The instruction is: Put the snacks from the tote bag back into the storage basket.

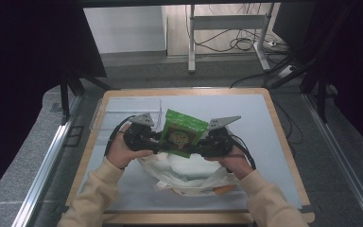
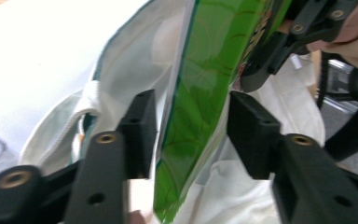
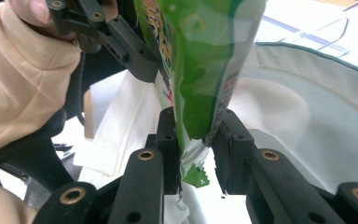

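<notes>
Snack bag (image 1: 183,133) held upright between both grippers, above a white cloth bag (image 1: 189,174).

Its edge was pinched by the right gripper (image 3: 196,140); the left gripper (image 2: 191,133) was spread apart, the bag between its jaws ungripped.

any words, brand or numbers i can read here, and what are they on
None can be read.
green snack packet: a round printed emblem on its face in the high view, too small to read.
The same packet in the right gripper view: yellow and red print along its edge, too blurred and cut off to read.
white cloth bag: no print visible.
</notes>
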